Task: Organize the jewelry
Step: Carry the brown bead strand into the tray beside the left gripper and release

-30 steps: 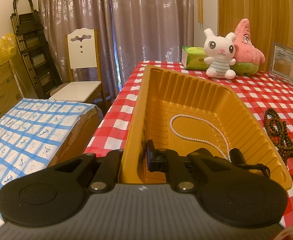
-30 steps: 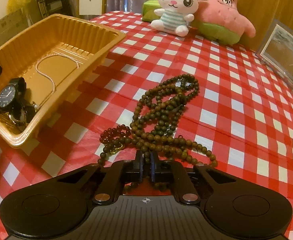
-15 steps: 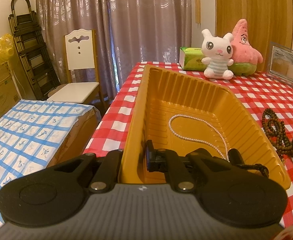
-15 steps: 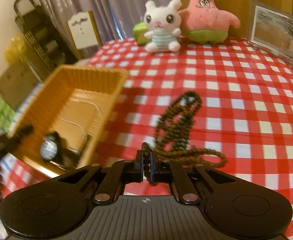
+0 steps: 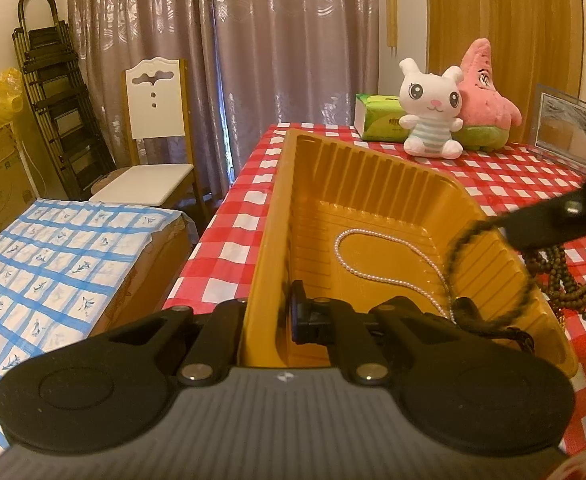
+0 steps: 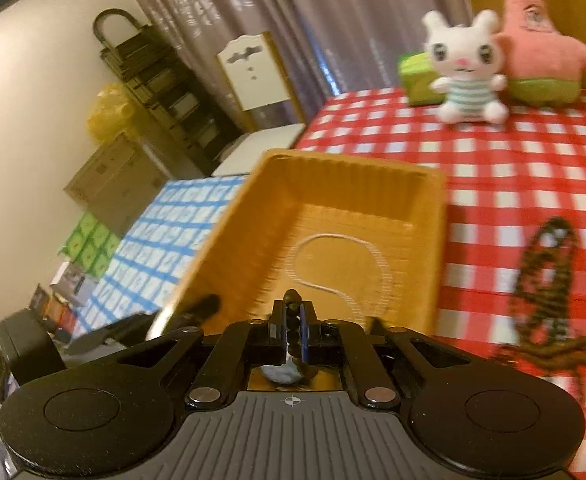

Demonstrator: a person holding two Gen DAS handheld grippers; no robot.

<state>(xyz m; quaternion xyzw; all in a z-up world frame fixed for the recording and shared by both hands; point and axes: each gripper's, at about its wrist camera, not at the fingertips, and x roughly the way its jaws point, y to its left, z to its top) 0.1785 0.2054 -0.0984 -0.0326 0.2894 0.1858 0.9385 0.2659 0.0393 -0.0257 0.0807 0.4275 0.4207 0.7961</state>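
Left gripper [image 5: 271,316]: fingers pinched tight on the near wall of the gold tray [image 5: 377,168], steadying it on the desk [image 5: 237,232].

Right gripper [image 6: 291,322]: fingers nearly closed on 1 strand of the dark bead necklace [image 6: 545,280]. A few beads show between the pads, and the rest trails off right, part hanging, part lying on the checked cloth beside the tray. The left view shows a blurred loop of it over the tray's right rim.

Already in the tray: pearl necklace [image 5: 389,260] on the floor, watch [image 6: 281,372] at the near end under the right fingers.

Handling, my read: the strand is long, limp and multi-looped, so it drapes and swings with no stiffness. The round beads look slippery, so a pinch on 1 strand can slide. It's light but tangle-prone and could snag the rim or the pearls. I'd grip several loops near the bunched middle.
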